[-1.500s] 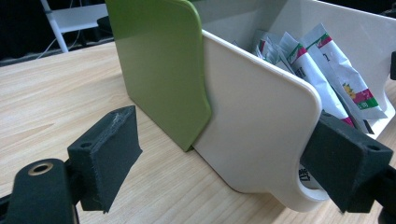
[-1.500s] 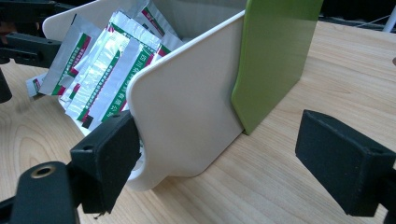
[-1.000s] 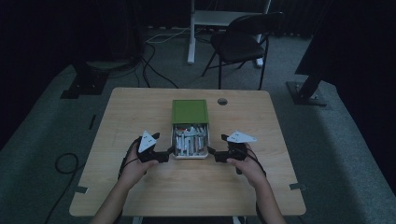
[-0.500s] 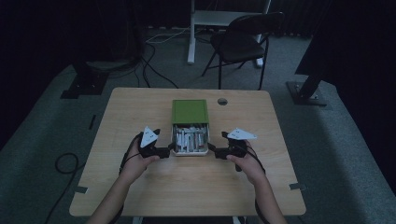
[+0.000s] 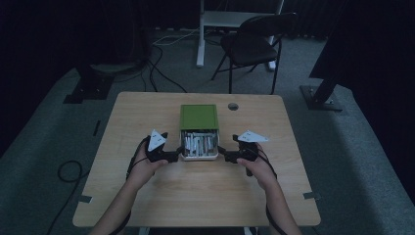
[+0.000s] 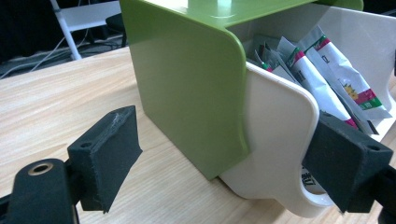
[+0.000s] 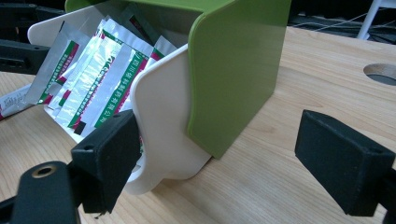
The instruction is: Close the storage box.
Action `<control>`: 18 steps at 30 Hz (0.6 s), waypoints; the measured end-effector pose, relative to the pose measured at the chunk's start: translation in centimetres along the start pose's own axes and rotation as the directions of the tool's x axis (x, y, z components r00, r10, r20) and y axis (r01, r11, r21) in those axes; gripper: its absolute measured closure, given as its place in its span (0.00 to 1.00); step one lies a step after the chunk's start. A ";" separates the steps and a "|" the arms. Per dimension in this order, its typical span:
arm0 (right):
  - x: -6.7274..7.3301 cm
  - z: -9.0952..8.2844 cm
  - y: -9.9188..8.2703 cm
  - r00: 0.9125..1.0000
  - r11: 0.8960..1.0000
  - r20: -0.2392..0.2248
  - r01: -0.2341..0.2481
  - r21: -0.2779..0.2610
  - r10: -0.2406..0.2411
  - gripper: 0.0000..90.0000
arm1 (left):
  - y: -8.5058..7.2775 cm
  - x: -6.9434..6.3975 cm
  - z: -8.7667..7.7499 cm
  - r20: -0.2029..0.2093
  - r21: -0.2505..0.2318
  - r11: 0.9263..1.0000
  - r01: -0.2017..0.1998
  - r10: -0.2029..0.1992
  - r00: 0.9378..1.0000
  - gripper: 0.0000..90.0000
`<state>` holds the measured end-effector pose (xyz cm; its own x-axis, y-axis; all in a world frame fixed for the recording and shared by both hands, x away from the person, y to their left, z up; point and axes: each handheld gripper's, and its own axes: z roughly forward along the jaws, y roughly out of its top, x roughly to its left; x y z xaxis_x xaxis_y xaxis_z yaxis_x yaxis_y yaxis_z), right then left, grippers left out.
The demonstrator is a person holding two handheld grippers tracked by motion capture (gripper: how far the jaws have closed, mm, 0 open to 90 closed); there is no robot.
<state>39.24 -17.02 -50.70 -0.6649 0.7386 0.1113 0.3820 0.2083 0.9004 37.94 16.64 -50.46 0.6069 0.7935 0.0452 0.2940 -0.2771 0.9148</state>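
Note:
A white box (image 5: 199, 157) stands mid-table, its green lid (image 5: 198, 116) slid back over the far half. Several silver sachets (image 5: 198, 143) with green and red print fill the uncovered front half. My left gripper (image 5: 175, 155) sits at the box's left front corner, my right gripper (image 5: 224, 155) at its right front corner. In the left gripper view the left gripper (image 6: 226, 158) is open around the white box (image 6: 275, 140) corner; one pad (image 6: 348, 168) is at the front wall, the other hangs free. The right gripper (image 7: 224, 158) is open too, one pad (image 7: 107, 158) by the white wall (image 7: 163, 126).
The wooden table (image 5: 195, 196) has a round cable hole (image 5: 233, 106) right of the lid. A dark folding chair (image 5: 254, 44) and a white desk frame (image 5: 200, 34) stand beyond the far edge. Cables lie on the floor at the left.
Both grippers have edged slightly inward toward the box's front corners. The box and its lid have not moved.

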 end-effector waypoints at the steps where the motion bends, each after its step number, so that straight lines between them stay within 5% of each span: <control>1: 0.0 0.0 0.0 1.000 1.000 0.001 0.001 0.001 -0.001 0.16 | 0.1 0.0 0.0 -0.002 0.002 1.000 -0.002 0.002 1.000 0.17; 18: -0.5 0.9 0.3 0.999 1.000 0.031 -0.025 -0.017 0.026 0.16 | 0.6 0.7 1.0 -0.014 0.010 1.000 -0.009 0.009 1.000 0.17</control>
<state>40.25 -16.75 -50.81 -0.6348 0.7631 0.1214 0.3877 0.1787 0.9043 39.26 16.49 -50.28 0.5991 0.7984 0.0592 0.2961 -0.2897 0.9101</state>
